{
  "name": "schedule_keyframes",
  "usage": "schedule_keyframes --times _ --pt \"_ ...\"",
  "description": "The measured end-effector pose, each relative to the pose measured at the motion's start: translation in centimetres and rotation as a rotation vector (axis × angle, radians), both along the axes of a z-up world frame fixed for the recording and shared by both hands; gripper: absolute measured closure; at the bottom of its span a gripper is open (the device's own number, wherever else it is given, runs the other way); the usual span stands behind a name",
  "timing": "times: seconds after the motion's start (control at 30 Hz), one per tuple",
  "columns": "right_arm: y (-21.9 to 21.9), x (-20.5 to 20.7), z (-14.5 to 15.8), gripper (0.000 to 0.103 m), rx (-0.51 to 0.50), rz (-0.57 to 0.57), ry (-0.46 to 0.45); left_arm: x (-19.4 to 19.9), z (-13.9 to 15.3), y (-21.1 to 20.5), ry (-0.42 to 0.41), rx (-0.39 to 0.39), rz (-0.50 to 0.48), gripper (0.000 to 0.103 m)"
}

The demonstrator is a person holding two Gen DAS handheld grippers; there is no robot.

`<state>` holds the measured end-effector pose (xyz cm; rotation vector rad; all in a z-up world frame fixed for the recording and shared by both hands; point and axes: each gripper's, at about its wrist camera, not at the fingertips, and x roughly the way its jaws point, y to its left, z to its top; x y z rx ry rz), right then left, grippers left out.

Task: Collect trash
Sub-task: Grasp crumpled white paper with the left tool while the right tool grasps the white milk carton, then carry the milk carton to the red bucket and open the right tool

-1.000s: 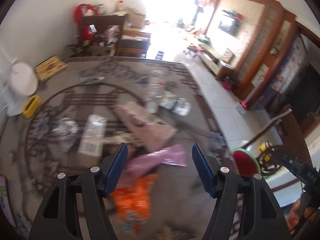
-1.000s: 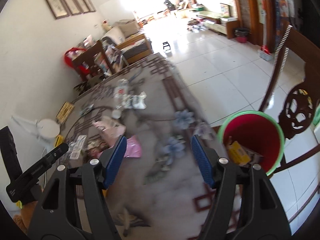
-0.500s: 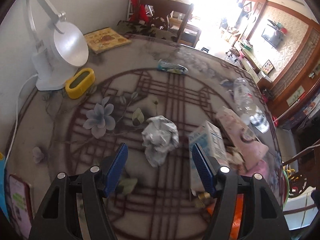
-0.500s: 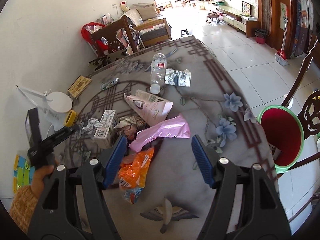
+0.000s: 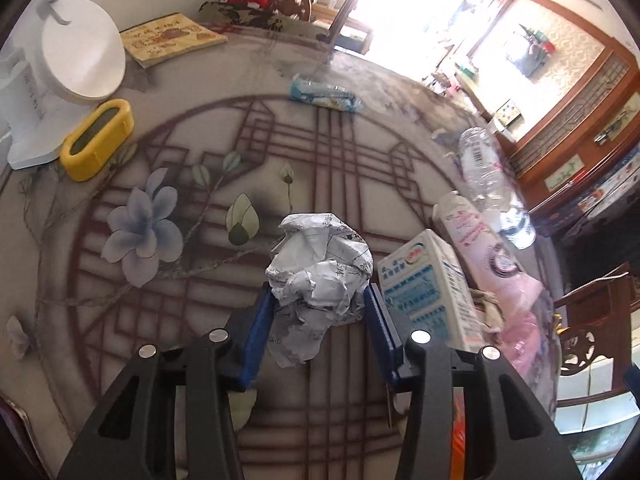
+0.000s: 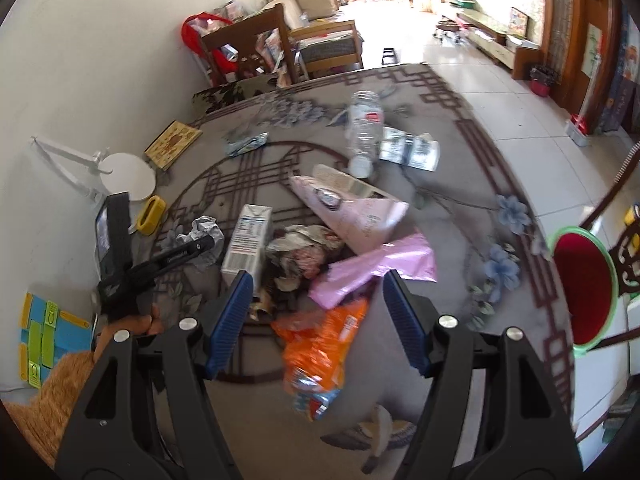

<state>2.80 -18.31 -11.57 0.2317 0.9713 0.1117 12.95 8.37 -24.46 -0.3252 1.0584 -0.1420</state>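
Now the left hand-held gripper (image 5: 318,312) has just been closing on the crumpled paper (image 5: 318,276) between its jaws, pads touching; loose folds could slip free, and the milk carton (image 5: 430,286) beside it may get nudged. Right hand-held gripper (image 6: 318,320) hangs open.

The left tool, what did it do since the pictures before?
The left tool swung from the pink and orange wrappers over to the crumpled paper ball, and its jaws have just been closing, so the blue fingers now hug the ball. The milk carton stayed beside it. The right tool remains open.
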Motion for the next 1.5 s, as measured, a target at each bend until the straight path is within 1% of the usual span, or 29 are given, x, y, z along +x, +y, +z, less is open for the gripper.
schedule_keyframes --times 0.1,0.17,0.23,0.37,0.47,0.53,0.57,0.6,0.63,0.7,0.8,0.93,1.03,1.17,1.3,1.5 --pt "2.6 2.8 -1.1 0.037 0.019 0.060 0.030 -2.7 1.5 1.0 -0.020 -0.038 0.015 0.060" --pt "4.3 4.7 -2.3 0.037 0.029 0.094 0.059 -4.4 2.2 1.5 -0.026 -0.048 0.029 0.060" --pt "6.2 6.5 -3.7 0.037 0.034 0.126 0.097 -6.0 2.5 1.8 -0.024 -0.037 0.033 0.060" --pt "9.1 9.6 -6.5 0.038 0.016 0.162 0.164 -7.5 2.2 2.2 -0.008 0.009 0.017 0.060" --pt "10.8 11.0 -8.6 0.047 -0.006 0.189 0.208 -8.3 1.4 3.2 0.021 0.005 0.029 0.060" --pt "11.5 11.6 -10.0 0.049 -0.004 0.184 0.245 -8.6 1.2 3.9 0.029 0.008 0.039 0.060" --pt "11.6 11.8 -10.6 0.053 -0.005 0.181 0.261 -8.8 1.2 4.1 0.030 0.010 0.043 0.060" --pt "11.7 12.0 -11.1 0.058 -0.009 0.179 0.272 -8.8 1.1 4.5 0.032 0.012 0.050 0.060" --pt "11.8 12.2 -11.5 0.062 -0.013 0.178 0.284 -8.8 1.0 4.7 0.034 0.012 0.056 0.060" --pt "11.8 12.3 -11.8 0.064 0.008 0.173 0.293 -8.8 1.0 5.1 0.035 0.013 0.068 0.060" --pt "11.6 11.6 -10.8 0.065 0.028 0.184 0.258 -8.4 1.1 5.4 0.031 0.016 0.081 0.060" --pt "11.3 9.9 -7.4 0.065 0.056 0.231 0.175 -7.9 1.6 4.9 0.016 0.016 0.070 0.060" --pt "10.5 8.2 -5.1 0.065 0.076 0.245 0.120 -7.4 2.2 3.8 -0.001 0.011 0.050 0.060" --pt "9.2 6.2 -2.9 0.066 0.116 0.230 0.068 -6.9 3.6 2.2 -0.032 0.010 0.019 0.059" --pt "8.1 4.8 -1.1 0.066 0.107 0.211 0.011 -6.9 5.0 0.6 -0.072 0.016 -0.010 0.059" --pt "5.8 2.9 0.2 0.066 0.122 0.169 -0.032 -7.4 6.0 -0.9 -0.093 0.026 -0.024 0.059"
